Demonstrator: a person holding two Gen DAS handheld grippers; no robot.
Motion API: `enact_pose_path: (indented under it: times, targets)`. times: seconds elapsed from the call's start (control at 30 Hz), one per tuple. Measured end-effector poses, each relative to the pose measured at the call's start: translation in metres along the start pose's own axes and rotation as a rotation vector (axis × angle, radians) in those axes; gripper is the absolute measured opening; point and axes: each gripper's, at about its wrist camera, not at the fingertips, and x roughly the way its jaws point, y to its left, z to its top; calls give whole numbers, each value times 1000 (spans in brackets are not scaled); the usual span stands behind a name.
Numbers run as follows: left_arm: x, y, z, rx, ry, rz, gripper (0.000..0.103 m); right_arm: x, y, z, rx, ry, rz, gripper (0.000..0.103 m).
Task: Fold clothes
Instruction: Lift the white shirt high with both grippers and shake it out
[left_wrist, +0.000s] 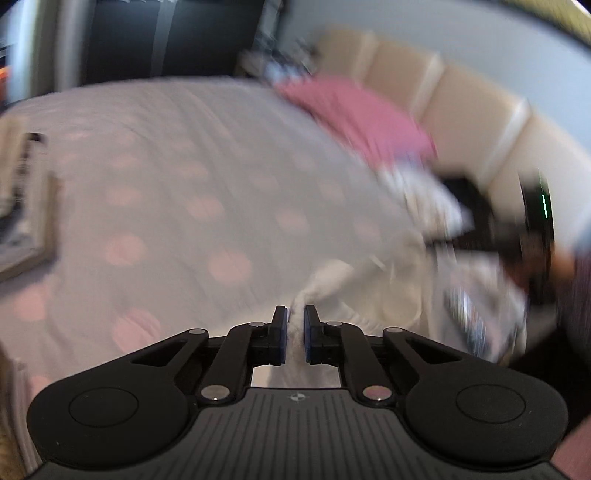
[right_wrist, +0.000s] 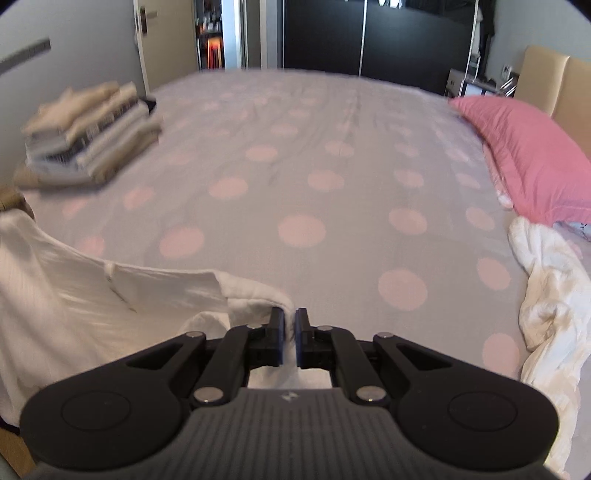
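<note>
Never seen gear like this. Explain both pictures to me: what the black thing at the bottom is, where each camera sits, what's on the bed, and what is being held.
The black thing is a hand-held two-finger gripper; a person carries one in each hand, and a wide-angle camera on each looks forward along its fingers. The blurred picture is from the left gripper, the sharper one from the right gripper. Both are shut on a white garment, which hangs between them over the bed with its dotted cover. Also on the bed: a stack of folded clothes, a pink pillow and a crumpled white cloth.
</note>
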Motion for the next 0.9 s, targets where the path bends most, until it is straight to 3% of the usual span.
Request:
enact_pose_path:
  times: [0.07, 0.27, 0.4, 0.5, 0.6, 0.77, 0.9]
  targets:
    - [-24, 4, 16, -27, -67, 25, 6, -24, 4, 13, 5, -76, -9, 6]
    - [-97, -34, 69, 66, -240, 74, 6, -99, 16, 53, 20, -311, -42, 6]
    - [-143, -82, 85, 136, -362, 15, 6, -188, 21, 94, 58, -588, -151, 6]
    - [-179, -115, 92, 172, -497, 27, 6, -245, 28, 120, 56, -761, -225, 6]
    - [-223, -125, 107, 172, -619, 66, 5, -280, 48, 133, -15, -826, -254, 6]
    - [-278, -149, 117, 222, -735, 127, 6, -327, 68, 118, -59, -932, -262, 6]
    - [-300, -169, 111, 259, -821, 116, 6, -364, 84, 106, -95, -1016, -268, 6]
